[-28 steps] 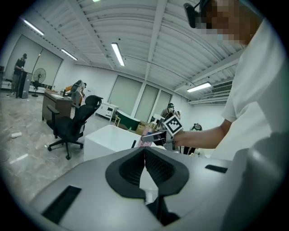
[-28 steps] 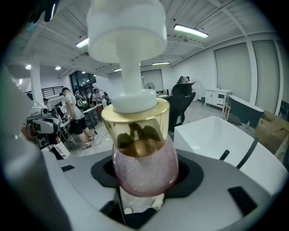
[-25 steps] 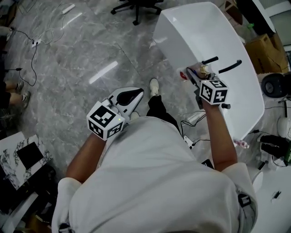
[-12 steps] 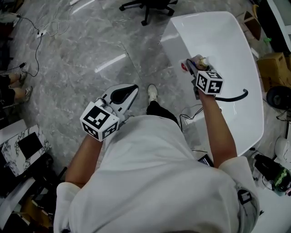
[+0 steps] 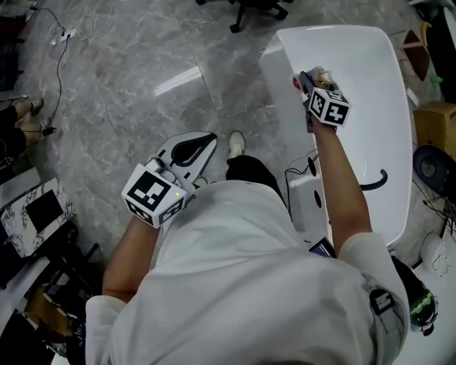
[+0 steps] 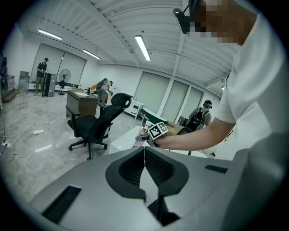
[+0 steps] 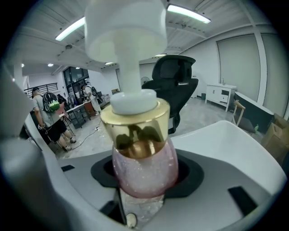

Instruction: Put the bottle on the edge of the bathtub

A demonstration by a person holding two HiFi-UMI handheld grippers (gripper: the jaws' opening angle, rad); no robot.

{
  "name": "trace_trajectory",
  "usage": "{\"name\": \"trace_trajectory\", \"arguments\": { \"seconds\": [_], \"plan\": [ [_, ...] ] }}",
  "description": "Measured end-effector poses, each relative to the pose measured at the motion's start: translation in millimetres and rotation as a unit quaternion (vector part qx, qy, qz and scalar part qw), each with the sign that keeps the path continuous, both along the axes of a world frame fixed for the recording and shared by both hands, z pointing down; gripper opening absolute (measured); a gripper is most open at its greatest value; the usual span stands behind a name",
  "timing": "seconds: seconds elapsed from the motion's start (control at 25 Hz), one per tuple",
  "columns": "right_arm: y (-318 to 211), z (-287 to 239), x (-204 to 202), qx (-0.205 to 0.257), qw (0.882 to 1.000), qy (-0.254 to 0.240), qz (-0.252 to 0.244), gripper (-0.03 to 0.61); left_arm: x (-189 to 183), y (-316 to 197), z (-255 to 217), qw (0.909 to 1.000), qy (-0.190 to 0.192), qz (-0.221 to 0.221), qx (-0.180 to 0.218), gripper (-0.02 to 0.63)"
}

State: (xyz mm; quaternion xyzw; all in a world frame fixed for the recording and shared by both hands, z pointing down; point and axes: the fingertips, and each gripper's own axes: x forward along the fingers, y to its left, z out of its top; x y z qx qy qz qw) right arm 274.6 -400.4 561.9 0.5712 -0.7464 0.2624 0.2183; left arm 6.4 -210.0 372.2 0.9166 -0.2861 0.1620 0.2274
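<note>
The bottle has a pink glittery body, a gold collar and a white pump head. It stands upright between the jaws of my right gripper, which is shut on its body. In the head view the right gripper holds the bottle over the white bathtub, close to the tub's left rim near its far end. Whether the bottle touches the rim is hidden. My left gripper hangs by the person's left side over the floor, its jaws shut with nothing between them.
A black curved hose lies inside the tub. A black office chair stands on the marble floor beyond it. Cables run across the floor at the upper left. Cardboard boxes sit to the right of the tub.
My right gripper has carried the bottle farther along the tub's left side toward its far end. The left gripper has stayed by the person's side.
</note>
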Motion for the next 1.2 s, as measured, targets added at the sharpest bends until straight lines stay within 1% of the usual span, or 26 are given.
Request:
{"name": "trace_trajectory", "arguments": {
  "seconds": [0.28, 0.52, 0.68, 0.88, 1.2],
  "plan": [
    [-68, 41, 15, -0.002, 1.000, 0.014, 0.008, 0.233, 0, -31, 3, 0.9993, -0.008, -0.035, -0.011, 0.018],
    [-117, 70, 25, 0.001, 0.999, 0.026, 0.026, 0.235, -2, -49, 23, 0.9980, -0.019, -0.053, -0.029, 0.018],
    [-136, 93, 30, -0.006, 0.999, 0.037, 0.035, 0.235, -2, -52, 35, 0.9966, -0.026, -0.064, -0.046, 0.018],
    [-153, 113, 37, -0.010, 0.998, 0.046, 0.050, 0.235, 1, -57, 43, 0.9957, -0.044, -0.060, -0.054, 0.018],
    [-165, 122, 40, -0.008, 0.997, 0.050, 0.057, 0.236, 4, -63, 51, 0.9945, -0.046, -0.065, -0.068, 0.018]
  ]
}}
